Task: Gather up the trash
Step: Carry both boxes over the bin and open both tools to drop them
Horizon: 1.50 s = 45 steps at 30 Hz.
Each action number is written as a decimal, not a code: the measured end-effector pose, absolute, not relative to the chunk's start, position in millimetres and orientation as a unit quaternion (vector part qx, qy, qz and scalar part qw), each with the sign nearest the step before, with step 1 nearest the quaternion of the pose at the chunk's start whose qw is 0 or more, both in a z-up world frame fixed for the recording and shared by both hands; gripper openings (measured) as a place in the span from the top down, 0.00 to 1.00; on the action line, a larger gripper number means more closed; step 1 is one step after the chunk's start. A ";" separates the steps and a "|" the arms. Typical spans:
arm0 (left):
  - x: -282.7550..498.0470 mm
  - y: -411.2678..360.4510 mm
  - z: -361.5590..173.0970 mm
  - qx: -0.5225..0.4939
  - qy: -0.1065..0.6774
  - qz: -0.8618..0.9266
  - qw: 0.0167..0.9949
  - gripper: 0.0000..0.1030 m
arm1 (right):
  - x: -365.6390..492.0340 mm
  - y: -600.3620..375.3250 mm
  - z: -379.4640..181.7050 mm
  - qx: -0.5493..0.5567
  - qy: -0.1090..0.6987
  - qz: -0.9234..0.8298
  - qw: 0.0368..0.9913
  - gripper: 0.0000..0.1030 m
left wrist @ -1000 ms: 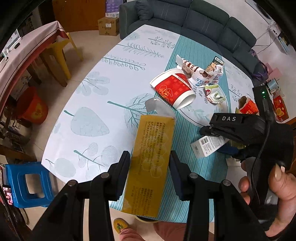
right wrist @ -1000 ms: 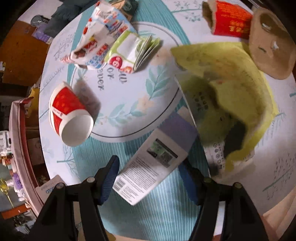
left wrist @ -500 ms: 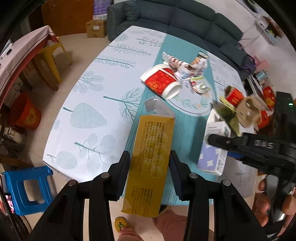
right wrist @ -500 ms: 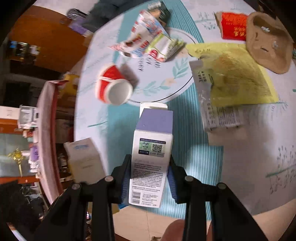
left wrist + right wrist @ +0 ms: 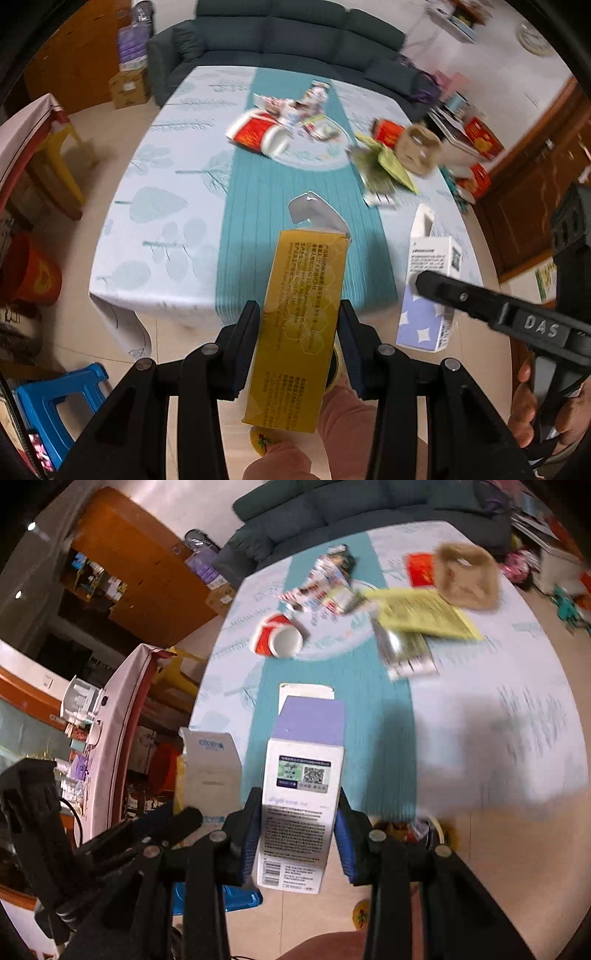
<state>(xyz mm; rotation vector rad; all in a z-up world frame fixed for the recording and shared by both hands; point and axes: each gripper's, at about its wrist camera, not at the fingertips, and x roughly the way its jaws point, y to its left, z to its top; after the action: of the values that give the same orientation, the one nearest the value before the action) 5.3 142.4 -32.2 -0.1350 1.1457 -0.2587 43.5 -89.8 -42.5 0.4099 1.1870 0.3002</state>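
My left gripper point(image 5: 297, 341) is shut on a long yellow carton point(image 5: 301, 321) with its top flap open, held above the floor just off the table's near edge. My right gripper point(image 5: 297, 836) is shut on a white and purple box point(image 5: 301, 794), also held off the near edge; the box shows in the left wrist view point(image 5: 430, 291) too. On the table point(image 5: 166, 206) lie a red paper cup point(image 5: 258, 133), crumpled wrappers point(image 5: 299, 107), a yellow-green wrapper point(image 5: 384, 166), a red carton point(image 5: 386, 129) and a brown cup holder point(image 5: 417, 151).
A dark sofa point(image 5: 295, 40) stands behind the table. A blue stool point(image 5: 55, 402), a red bucket point(image 5: 33, 277) and a yellow chair point(image 5: 62, 155) are on the floor at the left. Boxes and shelves crowd the right side point(image 5: 480, 140).
My right gripper has closed on the white and purple box and lifted it. Both grippers have pulled back from the table toward its near edge, each with its box.
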 end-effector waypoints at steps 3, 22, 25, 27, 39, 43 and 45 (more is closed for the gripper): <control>-14.5 138.0 -44.4 -0.053 0.550 -0.132 0.823 0.61 | 8.8 -93.5 -57.6 0.195 0.560 0.121 0.796 0.65; -81.6 69.6 -210.0 -0.032 0.623 -0.160 0.765 0.60 | -85.7 -125.4 -218.7 0.185 0.655 0.062 0.730 0.65; -77.8 63.3 -259.6 -0.037 0.632 -0.146 0.760 0.60 | -80.3 -129.5 -268.8 0.177 0.664 0.064 0.724 0.65; -74.0 60.3 -292.0 -0.037 0.637 -0.135 0.758 0.60 | -75.3 -133.1 -303.6 0.177 0.669 0.065 0.719 0.65; -55.5 53.9 -390.7 -0.049 0.642 -0.128 0.754 0.16 | -46.0 -159.1 -432.6 0.211 0.669 0.058 0.710 0.54; -51.6 52.1 -388.0 -0.048 0.642 -0.117 0.757 0.16 | -45.0 -159.7 -435.5 0.211 0.664 0.054 0.715 0.43; -50.4 52.0 -376.4 -0.048 0.639 -0.114 0.759 0.16 | -44.9 -160.9 -430.1 0.211 0.663 0.050 0.717 0.43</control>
<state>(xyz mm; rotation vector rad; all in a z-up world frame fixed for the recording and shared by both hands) -50.4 52.0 -376.4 -0.1041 1.3922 -0.2475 -44.9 -160.9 -430.1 0.4669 1.4674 0.1105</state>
